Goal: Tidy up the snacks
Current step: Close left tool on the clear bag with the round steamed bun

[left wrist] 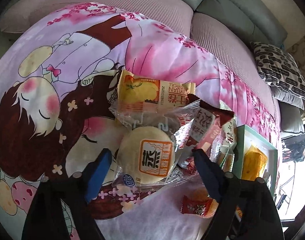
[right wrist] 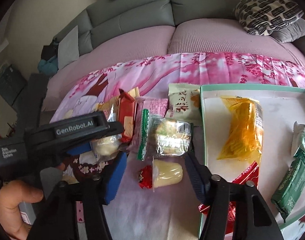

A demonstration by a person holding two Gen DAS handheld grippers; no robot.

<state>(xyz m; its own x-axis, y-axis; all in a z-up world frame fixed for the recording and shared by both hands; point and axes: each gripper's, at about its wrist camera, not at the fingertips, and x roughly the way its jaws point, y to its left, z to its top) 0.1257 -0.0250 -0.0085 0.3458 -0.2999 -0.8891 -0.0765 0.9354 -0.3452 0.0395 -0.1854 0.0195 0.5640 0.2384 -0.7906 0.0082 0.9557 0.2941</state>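
Green packets (right wrist: pixel 292 188) (right wrist: pixel 304 146), two, in tray (right wrist: pixel 252 87). Left claw (left wrist: pixel 151 152) apart astride bun (left wrist: pixel 132 146); right claw (right wrist: pixel 154 157) apart astride jelly (right wrist: pixel 168 173).

I see a grey sofa (right wrist: pixel 132 10) with pink seat covers (right wrist: pixel 136 42), a patterned cushion (right wrist: pixel 266 12), and daylight from the right.

Between the left gripper's (left wrist: pixel 150 154) blue-padded black jaws lies a pale cream round cake (left wrist: pixel 146 156) in clear wrap with an orange-framed label. Beyond it sits a yellow and orange packet (left wrist: pixel 139 92). The cloth (left wrist: pixel 52 80) beneath is pink and lilac, printed with cherry blossom and a brown-haired cartoon girl. Ahead of the right gripper (right wrist: pixel 154 172) lies a pale yellow jelly cup (right wrist: pixel 168 173) with a red lid. To its right a mint-green-edged white tray (right wrist: pixel 202 120) carries an amber bag (right wrist: pixel 242 128) and dark green packets (right wrist: pixel 292 186).
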